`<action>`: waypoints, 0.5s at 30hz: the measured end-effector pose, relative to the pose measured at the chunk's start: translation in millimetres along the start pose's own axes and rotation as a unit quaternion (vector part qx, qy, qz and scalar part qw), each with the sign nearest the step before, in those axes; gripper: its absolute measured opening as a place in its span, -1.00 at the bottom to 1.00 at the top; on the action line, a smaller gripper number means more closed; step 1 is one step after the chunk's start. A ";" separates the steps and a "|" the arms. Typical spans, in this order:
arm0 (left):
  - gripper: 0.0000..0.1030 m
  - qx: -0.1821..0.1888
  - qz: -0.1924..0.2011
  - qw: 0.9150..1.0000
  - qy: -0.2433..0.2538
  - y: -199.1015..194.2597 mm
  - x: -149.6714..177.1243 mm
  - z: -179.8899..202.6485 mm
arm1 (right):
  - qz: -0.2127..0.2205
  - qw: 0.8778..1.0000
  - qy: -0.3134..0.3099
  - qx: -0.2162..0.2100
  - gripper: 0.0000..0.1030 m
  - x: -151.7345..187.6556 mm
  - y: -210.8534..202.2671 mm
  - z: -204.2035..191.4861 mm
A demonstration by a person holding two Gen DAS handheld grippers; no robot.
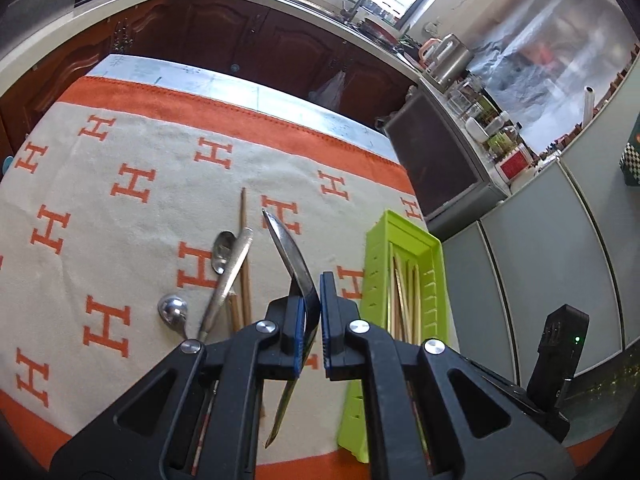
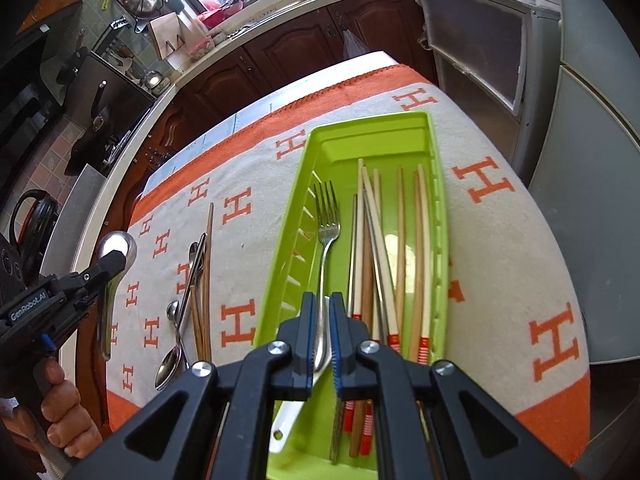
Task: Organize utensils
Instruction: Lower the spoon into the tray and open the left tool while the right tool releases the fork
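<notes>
Both grippers are seen clamped on cutlery above a table covered by a cream cloth (image 1: 132,224) with orange H letters and an orange border. By the left gripper (image 1: 311,322) a large metal spoon (image 1: 290,256) is pinched at its handle, between the blue pads; in the left wrist view the spoon is seen edge-on, curving up and away from the fingers, its handle end hanging below them. In the right wrist view the same spoon (image 2: 116,250) is shown with its bowl raised above the cloth's left edge, and a person's hand (image 2: 60,408) is seen wrapped around that gripper's grip. By the right gripper (image 2: 321,334) a metal fork (image 2: 328,224) is pinched at the handle, tines pointing away, over the left part of a green plastic tray (image 2: 436,208). Inside the tray, chopsticks (image 2: 384,248) of wood, pale material and metal are laid lengthwise, right of the fork. A white utensil handle (image 2: 288,420) is glimpsed under the right gripper, at the tray's near end. On the cloth left of the tray, two small spoons (image 2: 174,356), a slim metal utensil (image 1: 230,280) and brown chopsticks (image 2: 207,248) are left lying close together. Kitchen cabinets (image 1: 224,40) are seen beyond the table.
</notes>
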State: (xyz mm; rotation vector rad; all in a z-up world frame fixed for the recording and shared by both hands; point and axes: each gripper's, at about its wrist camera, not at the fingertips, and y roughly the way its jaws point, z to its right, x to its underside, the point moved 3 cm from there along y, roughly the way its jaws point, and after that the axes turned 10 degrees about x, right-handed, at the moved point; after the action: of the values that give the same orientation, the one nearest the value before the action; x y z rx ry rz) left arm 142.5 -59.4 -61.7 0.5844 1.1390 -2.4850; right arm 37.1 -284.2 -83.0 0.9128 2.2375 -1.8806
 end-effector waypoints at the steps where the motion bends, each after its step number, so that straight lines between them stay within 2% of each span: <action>1: -0.91 0.004 -0.007 1.000 0.005 2.7 3.4 9.7 | 0.002 1.000 0.005 0.000 -0.87 0.0 -2.4 3.3; 8: -0.91 0.013 -0.072 0.996 0.054 44.1 25.5 74.9 | 0.021 0.999 0.042 0.001 -0.87 -2.3 -14.2 28.9; 15: -0.91 0.004 -0.112 0.990 0.083 101.5 45.3 108.4 | 0.029 0.998 0.061 0.008 -0.87 -5.7 -16.4 44.3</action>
State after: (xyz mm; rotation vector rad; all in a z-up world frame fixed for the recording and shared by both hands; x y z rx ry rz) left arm 127.0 -212.2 -84.2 0.7137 1.3227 -2.6722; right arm 20.2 -328.3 -77.1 1.1102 2.2386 -1.8673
